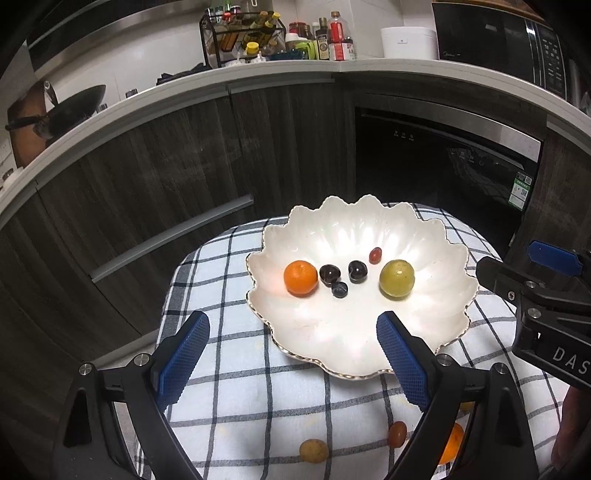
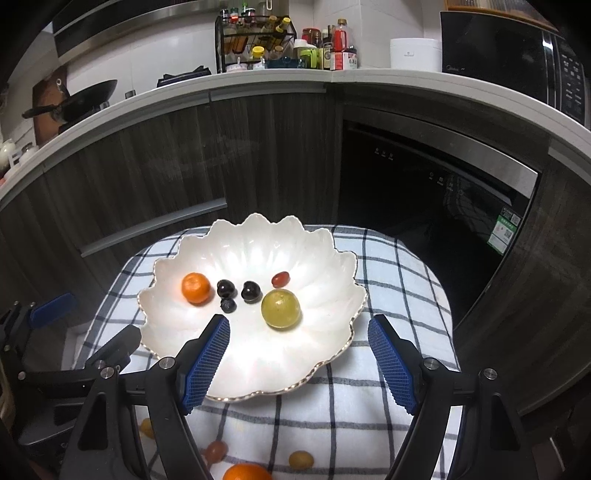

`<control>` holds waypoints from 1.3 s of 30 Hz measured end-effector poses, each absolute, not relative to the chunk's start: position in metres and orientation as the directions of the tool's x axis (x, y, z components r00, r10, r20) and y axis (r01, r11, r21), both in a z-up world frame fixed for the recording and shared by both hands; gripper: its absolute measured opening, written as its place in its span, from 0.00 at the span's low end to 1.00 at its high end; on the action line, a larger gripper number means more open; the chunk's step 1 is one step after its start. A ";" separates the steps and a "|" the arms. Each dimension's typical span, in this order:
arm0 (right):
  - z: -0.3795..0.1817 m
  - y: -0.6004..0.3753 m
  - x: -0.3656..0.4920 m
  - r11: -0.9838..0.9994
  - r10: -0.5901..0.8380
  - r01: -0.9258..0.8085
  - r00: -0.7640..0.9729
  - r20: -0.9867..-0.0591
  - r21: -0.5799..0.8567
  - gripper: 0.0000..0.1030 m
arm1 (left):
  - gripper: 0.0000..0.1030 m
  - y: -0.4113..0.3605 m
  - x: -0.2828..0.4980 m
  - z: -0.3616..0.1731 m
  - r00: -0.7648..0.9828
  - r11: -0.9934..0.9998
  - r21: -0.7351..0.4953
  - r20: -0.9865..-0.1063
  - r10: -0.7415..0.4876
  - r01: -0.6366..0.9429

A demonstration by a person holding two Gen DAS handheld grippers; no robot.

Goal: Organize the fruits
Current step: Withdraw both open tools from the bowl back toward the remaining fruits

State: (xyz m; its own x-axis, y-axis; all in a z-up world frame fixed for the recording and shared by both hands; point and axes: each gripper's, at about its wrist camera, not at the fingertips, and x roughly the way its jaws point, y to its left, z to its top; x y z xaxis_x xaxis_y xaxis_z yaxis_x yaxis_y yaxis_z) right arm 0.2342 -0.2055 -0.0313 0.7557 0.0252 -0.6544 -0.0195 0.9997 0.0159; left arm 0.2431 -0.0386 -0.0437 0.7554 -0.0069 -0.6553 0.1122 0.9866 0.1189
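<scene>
A white scalloped plate sits on a checked cloth. In it lie an orange mandarin, two dark cherries, a blueberry, a small red tomato and a green-yellow fruit. My left gripper is open and empty, above the plate's near-left rim. My right gripper is open and empty, above the plate's near-right rim. On the cloth nearer me lie a yellow fruit, a red tomato and an orange.
The checked cloth covers a small round table. Dark cabinets and a dishwasher stand behind it. The counter above holds a spice rack, bottles, a wok and a microwave.
</scene>
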 end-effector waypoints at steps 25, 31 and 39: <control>-0.028 -0.205 0.187 1.000 0.006 -0.015 0.781 -0.625 -0.009 0.76 | 0.90 -0.032 0.194 -0.041 0.775 0.988 0.124 -0.632 0.002 0.098; -0.032 -0.203 0.181 1.000 0.001 -0.015 0.780 -0.625 -0.016 0.76 | 0.90 -0.030 0.184 -0.046 0.776 0.988 0.123 -0.630 0.002 0.097; -0.039 -0.199 0.171 1.000 0.004 -0.021 0.774 -0.633 -0.019 0.76 | 0.90 -0.027 0.173 -0.052 0.780 0.985 0.139 -0.625 0.007 0.103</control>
